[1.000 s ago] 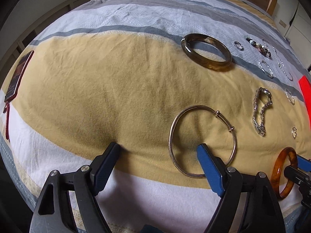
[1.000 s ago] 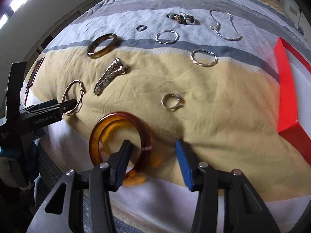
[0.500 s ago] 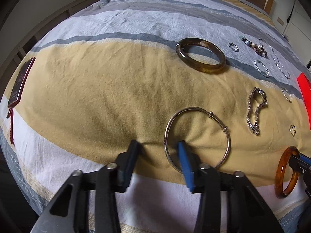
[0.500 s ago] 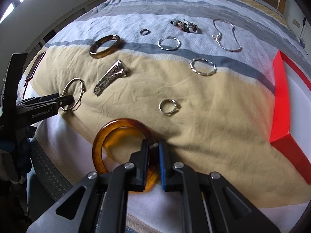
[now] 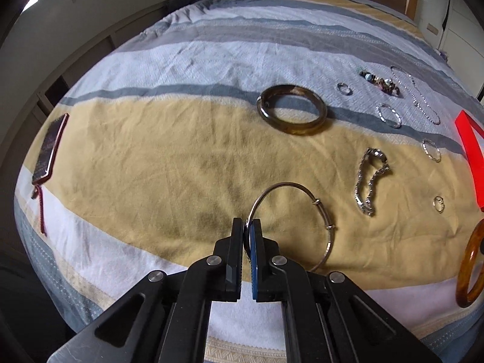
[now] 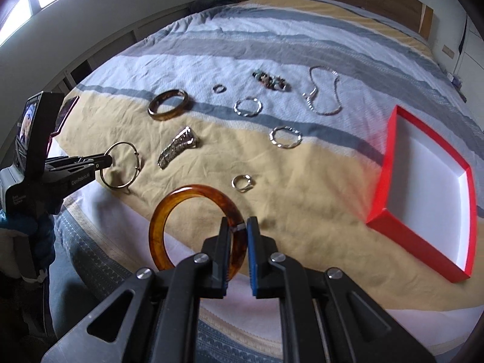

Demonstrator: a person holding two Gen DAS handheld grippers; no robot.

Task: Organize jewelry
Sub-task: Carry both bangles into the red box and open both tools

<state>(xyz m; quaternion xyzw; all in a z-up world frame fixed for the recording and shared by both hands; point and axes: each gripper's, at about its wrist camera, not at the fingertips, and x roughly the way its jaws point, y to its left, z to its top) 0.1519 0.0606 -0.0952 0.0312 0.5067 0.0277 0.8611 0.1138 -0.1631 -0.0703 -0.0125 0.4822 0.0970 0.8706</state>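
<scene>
Right tool clenched on amber bangle, left tool clenched on thin silver bangle, both just off the bed; red box (open, nothing inside) lies right of both, so right hand is nearer and likely drops first

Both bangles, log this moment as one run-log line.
left hand-held gripper: shut on thin silver bangle | right hand-held gripper: shut on amber bangle | red box: empty
</scene>
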